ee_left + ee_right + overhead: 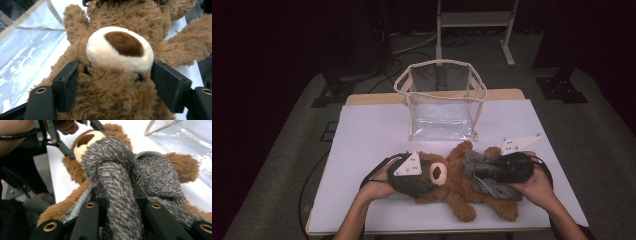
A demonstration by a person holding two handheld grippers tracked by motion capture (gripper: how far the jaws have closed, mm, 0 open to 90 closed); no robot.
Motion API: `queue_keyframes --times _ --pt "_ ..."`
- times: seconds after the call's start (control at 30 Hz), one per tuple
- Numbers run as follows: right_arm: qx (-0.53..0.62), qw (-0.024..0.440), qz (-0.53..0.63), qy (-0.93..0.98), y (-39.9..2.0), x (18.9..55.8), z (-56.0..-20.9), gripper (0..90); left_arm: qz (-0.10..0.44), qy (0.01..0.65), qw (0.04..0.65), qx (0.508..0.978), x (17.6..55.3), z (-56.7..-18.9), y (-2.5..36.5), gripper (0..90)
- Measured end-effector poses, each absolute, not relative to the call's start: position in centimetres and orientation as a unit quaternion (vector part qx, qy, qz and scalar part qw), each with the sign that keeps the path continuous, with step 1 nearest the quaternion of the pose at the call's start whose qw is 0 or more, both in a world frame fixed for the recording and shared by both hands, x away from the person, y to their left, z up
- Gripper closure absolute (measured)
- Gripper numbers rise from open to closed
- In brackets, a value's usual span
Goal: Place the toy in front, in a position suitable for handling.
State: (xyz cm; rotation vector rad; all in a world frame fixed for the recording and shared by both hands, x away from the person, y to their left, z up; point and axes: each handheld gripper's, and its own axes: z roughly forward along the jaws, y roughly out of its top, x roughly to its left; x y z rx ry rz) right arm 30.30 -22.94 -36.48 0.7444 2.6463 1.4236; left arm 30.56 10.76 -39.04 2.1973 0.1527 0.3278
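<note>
A brown teddy bear (452, 187) lies on its back on the white table (372, 130), head to the left. My left gripper (427, 176) has its jaws on both sides of the bear's head, pressing into the fur just behind the cream muzzle (120, 48); the left gripper view shows the left gripper (116, 82) gripping the head. A grey knitted scarf (112, 157) wraps the bear's neck and chest. My right gripper (120, 192) is shut on a rolled end of that scarf, and the right gripper (484, 170) sits over the bear's body.
A clear plastic bag with beige trim (442, 100) stands open at the back middle of the table. Bare tabletop lies to the left and right of it. A metal stand (474, 20) is on the floor beyond the table.
</note>
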Motion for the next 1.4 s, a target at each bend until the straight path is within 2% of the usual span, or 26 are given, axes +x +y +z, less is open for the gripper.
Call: queue_keyframes --times 0.13,0.37,0.7,0.93,1.23,1.4 --pt "0.251 0.029 0.479 0.841 -23.5 30.7 -37.1 73.0 0.134 0.063 0.44 0.886 30.6 -38.4 12.0 22.6" --pt "0.266 0.037 0.488 0.831 -24.7 30.5 -38.0 73.0 0.121 0.08 0.431 0.891 31.1 -39.2 13.4 24.3" --pt "0.279 0.042 0.487 0.826 -25.5 30.3 -38.4 72.8 0.107 0.078 0.439 0.889 31.0 -40.4 12.3 30.9" --pt "0.286 0.057 0.482 0.826 -25.9 30.4 -38.2 72.7 0.108 0.078 0.443 0.886 31.2 -40.4 11.7 31.0" --pt "0.297 0.077 0.474 0.825 -27.2 30.4 -37.2 73.1 0.109 0.07 0.45 0.884 30.9 -40.5 9.0 31.0" --pt "0.278 0.067 0.483 0.828 -26.0 30.3 -36.2 73.1 0.115 0.07 0.45 0.883 30.9 -40.6 7.1 30.8"
